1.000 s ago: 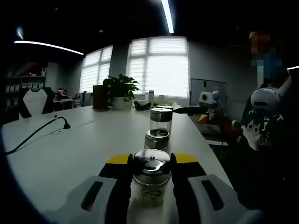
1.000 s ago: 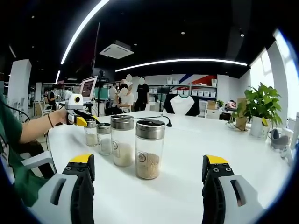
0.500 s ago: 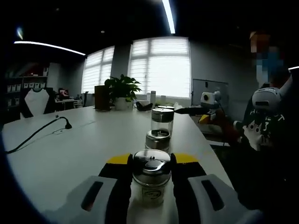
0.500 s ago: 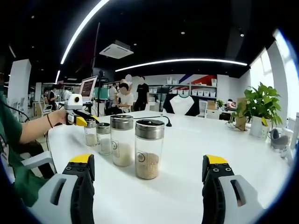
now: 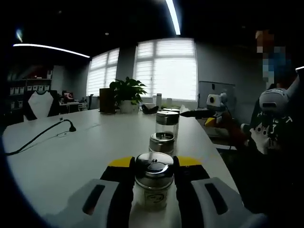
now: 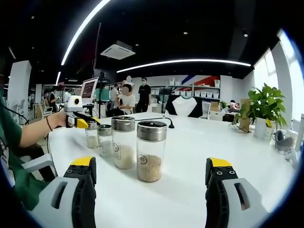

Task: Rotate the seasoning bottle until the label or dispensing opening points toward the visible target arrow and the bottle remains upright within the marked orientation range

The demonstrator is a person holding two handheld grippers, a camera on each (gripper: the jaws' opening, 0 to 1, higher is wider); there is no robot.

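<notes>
While the small steel-capped glass seasoning bottle [image 5: 153, 186] is being pinched by the left gripper [image 5: 153, 190], tipping is being risked if twisted hastily; the right gripper [image 6: 151, 190] is being held spread.

My left gripper [image 5: 152, 183]: two broad pale-grey jaws, each with a dark recessed slot, black inner faces, yellow tips. My right gripper [image 6: 151, 178]: same build, pale-grey shells, black ribbed inner pads with small screws, yellow caps at the ends. My sleeve [image 6: 12, 152], beside the right tool: green, short. A dark band on my wrist [image 6: 49, 123].
</notes>
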